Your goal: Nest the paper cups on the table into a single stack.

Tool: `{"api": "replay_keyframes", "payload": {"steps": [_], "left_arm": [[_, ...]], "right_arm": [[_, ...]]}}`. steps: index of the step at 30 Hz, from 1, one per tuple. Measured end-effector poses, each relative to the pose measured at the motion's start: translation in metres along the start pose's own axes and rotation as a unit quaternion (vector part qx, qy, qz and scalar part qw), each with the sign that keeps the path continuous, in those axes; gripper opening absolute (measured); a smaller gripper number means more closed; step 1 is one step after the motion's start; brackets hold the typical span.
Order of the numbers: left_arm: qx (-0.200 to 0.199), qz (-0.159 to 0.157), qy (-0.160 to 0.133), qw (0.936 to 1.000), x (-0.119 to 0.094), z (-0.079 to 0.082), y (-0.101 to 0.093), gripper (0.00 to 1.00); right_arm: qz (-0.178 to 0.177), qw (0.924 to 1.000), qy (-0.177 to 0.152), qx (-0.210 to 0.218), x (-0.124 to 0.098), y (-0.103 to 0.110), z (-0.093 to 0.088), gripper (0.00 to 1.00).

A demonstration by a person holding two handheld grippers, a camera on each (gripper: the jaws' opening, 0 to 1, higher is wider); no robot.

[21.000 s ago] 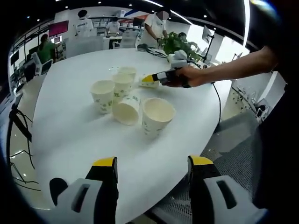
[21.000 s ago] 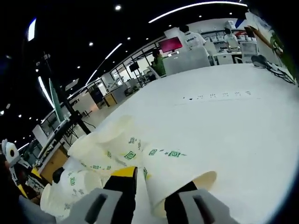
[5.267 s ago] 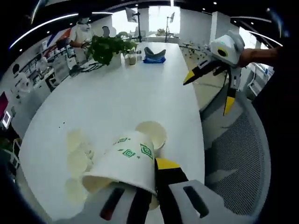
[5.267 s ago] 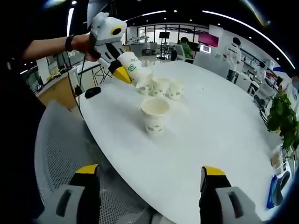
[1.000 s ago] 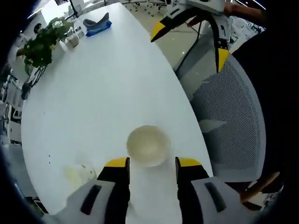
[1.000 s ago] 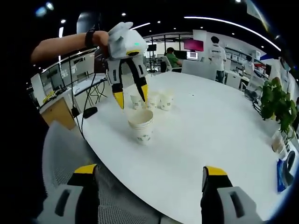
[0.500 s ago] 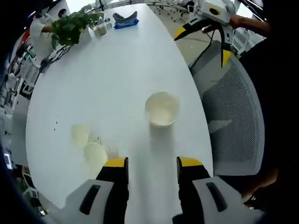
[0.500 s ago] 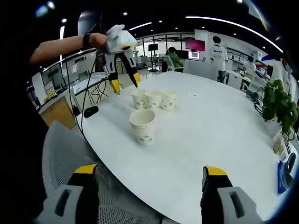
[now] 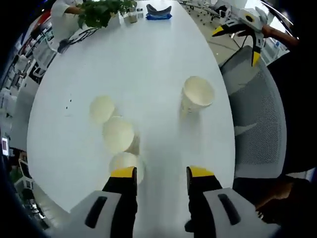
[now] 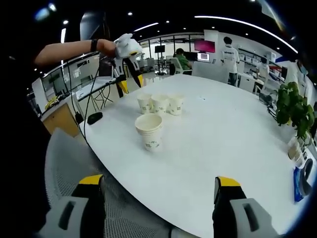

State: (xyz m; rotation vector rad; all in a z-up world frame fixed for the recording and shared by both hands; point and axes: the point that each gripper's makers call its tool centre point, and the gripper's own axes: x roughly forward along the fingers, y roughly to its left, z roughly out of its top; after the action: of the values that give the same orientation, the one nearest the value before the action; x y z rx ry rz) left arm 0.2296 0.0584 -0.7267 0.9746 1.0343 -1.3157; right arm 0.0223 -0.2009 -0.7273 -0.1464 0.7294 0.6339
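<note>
Three single cups (image 9: 118, 135) stand apart from the stack (image 9: 196, 94).

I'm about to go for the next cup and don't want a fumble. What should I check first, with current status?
1. Left gripper empty, jaws apart: ok.
2. Right gripper empty, jaws wide apart: ok.
3. Three single white paper cups with green print upright in a row on the white table: ok.
4. Nested stack of white paper cups upright, apart from the row: ok.
5. Nearest cup centred between the left jaws: not ok, it sits by one jaw.
</note>
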Motion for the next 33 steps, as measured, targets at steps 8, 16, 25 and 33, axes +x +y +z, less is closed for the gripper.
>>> {"api": "replay_keyframes", "payload": {"steps": [8, 16, 25, 33], "left_arm": [[-0.008, -0.001, 0.022, 0.9997, 0.020, -0.008, 0.008, 0.37], [-0.009, -0.006, 0.046, 0.9989, 0.048, -0.017, 0.022, 0.37], [-0.019, -0.026, 0.057, 0.9979, 0.084, -0.030, 0.025, 0.36], [-0.023, -0.037, 0.057, 0.9974, 0.097, -0.035, 0.025, 0.36]], "right_arm": [[-0.008, 0.9999, 0.004, 0.010, -0.006, -0.006, -0.006, 0.92], [-0.014, 0.9997, 0.012, 0.018, -0.008, -0.009, -0.009, 0.91], [-0.017, 0.9991, 0.029, 0.025, -0.007, -0.009, -0.018, 0.91], [-0.021, 0.9987, 0.034, 0.033, -0.006, -0.012, -0.021, 0.91]]}}
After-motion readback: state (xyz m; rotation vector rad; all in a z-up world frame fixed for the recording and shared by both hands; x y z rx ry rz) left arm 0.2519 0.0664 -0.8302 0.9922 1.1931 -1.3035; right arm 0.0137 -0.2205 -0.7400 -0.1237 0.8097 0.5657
